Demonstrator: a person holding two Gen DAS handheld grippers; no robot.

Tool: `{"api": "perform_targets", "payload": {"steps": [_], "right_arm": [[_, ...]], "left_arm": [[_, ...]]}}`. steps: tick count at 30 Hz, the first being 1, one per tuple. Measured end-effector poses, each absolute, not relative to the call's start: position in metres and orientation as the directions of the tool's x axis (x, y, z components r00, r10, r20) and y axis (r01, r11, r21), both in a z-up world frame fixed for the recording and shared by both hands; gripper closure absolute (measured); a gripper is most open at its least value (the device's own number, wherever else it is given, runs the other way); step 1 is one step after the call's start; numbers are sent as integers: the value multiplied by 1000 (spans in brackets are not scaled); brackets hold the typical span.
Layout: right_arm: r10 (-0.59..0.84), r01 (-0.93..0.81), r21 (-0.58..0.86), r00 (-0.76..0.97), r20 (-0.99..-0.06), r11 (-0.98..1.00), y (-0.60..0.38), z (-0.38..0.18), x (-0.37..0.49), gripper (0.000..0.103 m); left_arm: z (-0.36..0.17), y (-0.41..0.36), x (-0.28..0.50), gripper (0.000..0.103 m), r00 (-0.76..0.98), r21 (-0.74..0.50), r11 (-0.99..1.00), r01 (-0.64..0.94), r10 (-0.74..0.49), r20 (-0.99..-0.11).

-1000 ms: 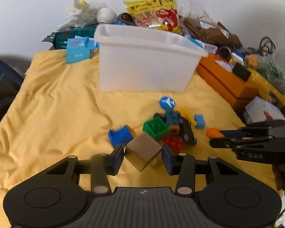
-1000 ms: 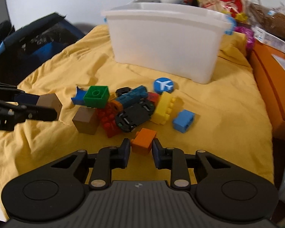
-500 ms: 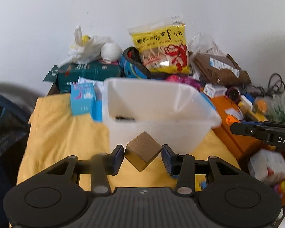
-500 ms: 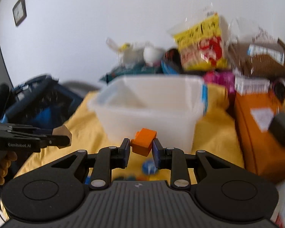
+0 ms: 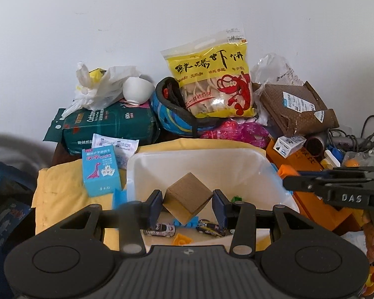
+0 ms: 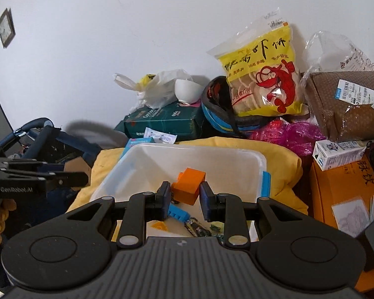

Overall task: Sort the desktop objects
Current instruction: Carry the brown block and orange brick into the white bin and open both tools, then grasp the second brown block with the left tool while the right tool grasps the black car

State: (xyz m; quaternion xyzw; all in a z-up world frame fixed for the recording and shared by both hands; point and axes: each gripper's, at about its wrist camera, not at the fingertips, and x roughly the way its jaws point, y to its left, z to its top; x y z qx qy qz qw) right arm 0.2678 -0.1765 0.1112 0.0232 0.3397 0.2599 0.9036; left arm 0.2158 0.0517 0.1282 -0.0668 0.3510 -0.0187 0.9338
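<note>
Left gripper (image 5: 187,205) fingers pinch a wooden cube (image 5: 189,202) corner-on, over the white bin (image 5: 266,172). Right gripper (image 6: 184,195) fingers pinch an orange brick (image 6: 189,185) above the same bin. Both look rigid, light and unbreakable; the cube's tilted hold may slip, flat faces grip better.
</note>
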Motion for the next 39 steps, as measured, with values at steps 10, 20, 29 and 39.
{"api": "perform_targets", "payload": {"steps": [10,20,29,39], "right_arm": [[460,-430,210,635,-621,878,-170,104,284,54],[483,-485,181,623,-615,856,-189,65,201,54],[455,-476,217,468,-758,852,-172,-36,134,55],[437,-401,261,449,-780,878,-163,-59,148,55]], "left_arm": [[120,48,224,42,771,-116,993,-36,-47,-635],[51,25,109,42,761,-94,995,37,-89,-642],[-42,-18,54,42,635,-113,987,117,-162,-755],[-65,-21,74,60,628,-103,989,104,-146,-764]]}}
